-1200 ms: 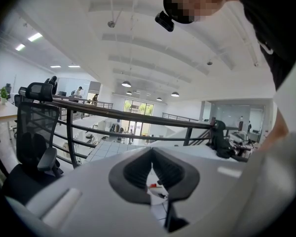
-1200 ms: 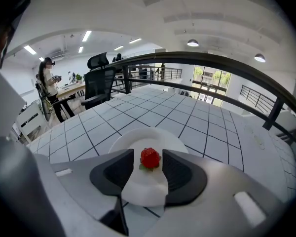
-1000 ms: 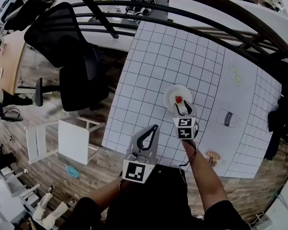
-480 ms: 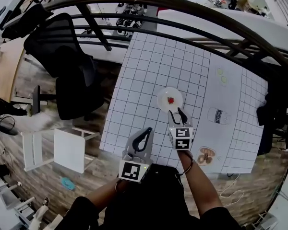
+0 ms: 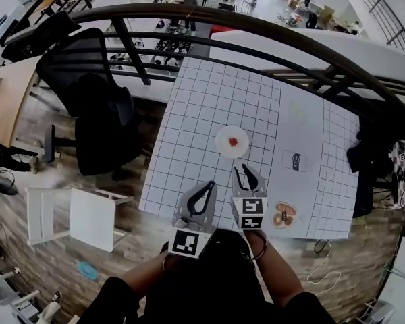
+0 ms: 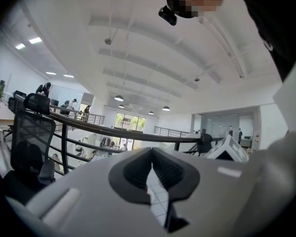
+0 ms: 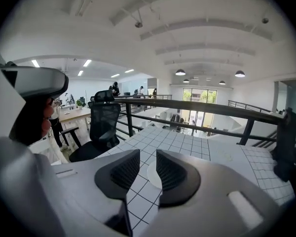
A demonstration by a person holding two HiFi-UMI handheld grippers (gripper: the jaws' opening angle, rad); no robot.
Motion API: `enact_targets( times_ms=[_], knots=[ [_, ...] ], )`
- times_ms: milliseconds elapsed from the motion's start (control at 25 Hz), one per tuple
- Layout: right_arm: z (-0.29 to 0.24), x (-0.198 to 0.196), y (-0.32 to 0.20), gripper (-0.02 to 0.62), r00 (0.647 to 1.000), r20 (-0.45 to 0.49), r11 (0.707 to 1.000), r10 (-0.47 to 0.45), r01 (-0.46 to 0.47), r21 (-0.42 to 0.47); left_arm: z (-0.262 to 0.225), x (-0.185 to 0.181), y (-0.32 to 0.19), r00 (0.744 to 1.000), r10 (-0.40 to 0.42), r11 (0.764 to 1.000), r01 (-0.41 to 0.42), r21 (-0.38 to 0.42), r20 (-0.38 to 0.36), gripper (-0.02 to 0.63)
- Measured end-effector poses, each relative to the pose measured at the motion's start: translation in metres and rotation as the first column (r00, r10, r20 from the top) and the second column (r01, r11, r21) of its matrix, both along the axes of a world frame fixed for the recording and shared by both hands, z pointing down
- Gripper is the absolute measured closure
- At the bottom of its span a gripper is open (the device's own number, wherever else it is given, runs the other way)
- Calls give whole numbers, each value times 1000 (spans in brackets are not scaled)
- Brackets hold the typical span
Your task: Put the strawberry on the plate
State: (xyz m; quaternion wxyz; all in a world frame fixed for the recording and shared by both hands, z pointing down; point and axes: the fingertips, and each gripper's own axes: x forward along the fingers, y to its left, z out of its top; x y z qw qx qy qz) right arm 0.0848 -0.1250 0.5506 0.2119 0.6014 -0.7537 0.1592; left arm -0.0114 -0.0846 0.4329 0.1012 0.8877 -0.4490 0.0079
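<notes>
A small red strawberry (image 5: 233,141) lies on the round white plate (image 5: 224,135) in the middle of the gridded table (image 5: 189,133). My right gripper (image 5: 245,173) hovers just short of the plate on the near side. Its jaws are closing with a clear gap and nothing between them. In the right gripper view the plate (image 7: 153,176) shows through that gap of the right gripper (image 7: 148,169), and the strawberry is hidden. My left gripper (image 5: 209,189) sits at the table's near edge, shut and empty. The left gripper (image 6: 151,168) points up over the table.
A white sheet (image 5: 304,133) on the table's right half carries printed pictures of a can (image 5: 293,160) and pastries (image 5: 282,216). A black railing (image 5: 256,36) runs behind the table. A black office chair (image 5: 98,106) and a white stool (image 5: 88,211) stand to the left.
My right gripper has drawn back from the plate toward the near table edge, and its jaws have narrowed. The strawberry stays on the plate. The left gripper has hardly moved.
</notes>
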Motion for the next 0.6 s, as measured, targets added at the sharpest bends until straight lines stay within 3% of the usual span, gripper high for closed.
enact_targets(
  times_ms=[320,600],
  knots=[
    [-59,-15,35,559,998,44,993,51,-55,105,-11,-34,27,999,-36,999,36,3,-20,595],
    [-98,-27,64,592,994,64,982,85,-94,161,-23,-41,47,999,-5,1000,6,24,-46,595]
  ],
)
